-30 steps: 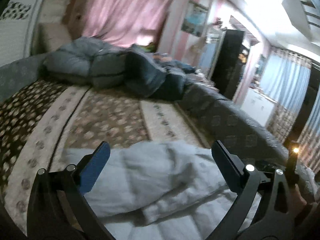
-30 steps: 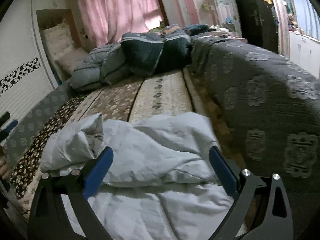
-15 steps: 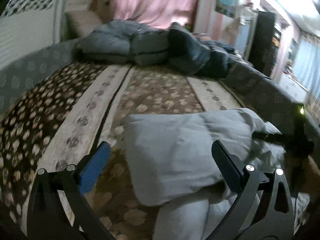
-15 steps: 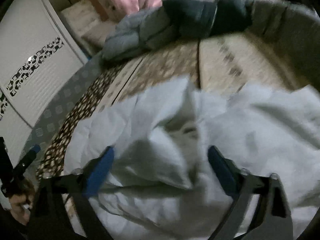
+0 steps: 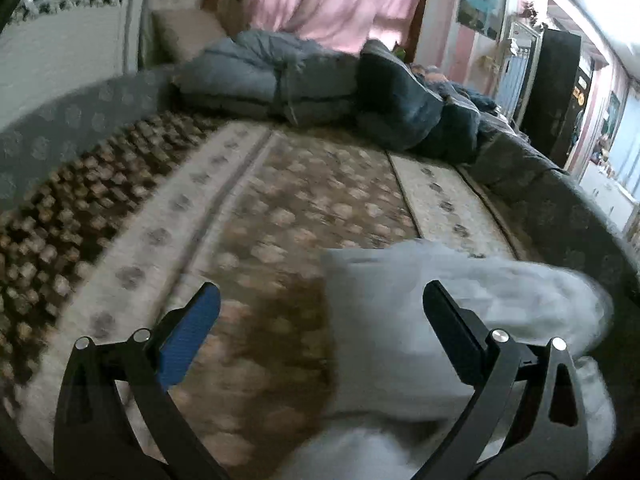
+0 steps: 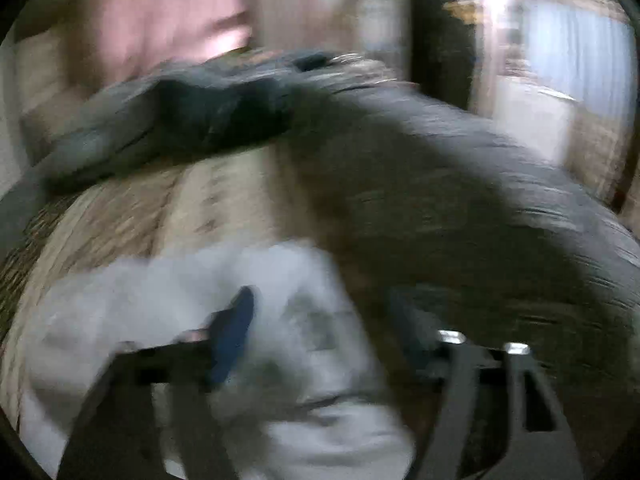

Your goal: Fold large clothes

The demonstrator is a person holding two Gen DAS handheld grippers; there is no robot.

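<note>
A large white garment (image 5: 472, 312) lies bunched on the patterned bed cover (image 5: 304, 200), low and right in the left wrist view. My left gripper (image 5: 320, 300) is open above the cover; its right finger (image 5: 448, 320) hangs over the garment's left edge, and nothing is between the pads. The right wrist view is heavily blurred. There the white garment (image 6: 168, 304) fills the lower left. My right gripper (image 6: 324, 320) hovers over it with jaws opening; cloth shows behind the gap, and the pads do not press on it.
Folded blue-grey quilts (image 5: 280, 80) and dark bedding (image 5: 408, 108) are piled at the head of the bed. A grey padded bed rim (image 5: 560, 200) runs along the right side, with a dark cabinet (image 5: 556, 92) and curtains beyond. A white wardrobe (image 5: 60, 44) stands on the left.
The left gripper sank and swung left, so the garment slid to the right of its view. The right view swung quickly and blurred; its jaws stand a little narrower than before.
</note>
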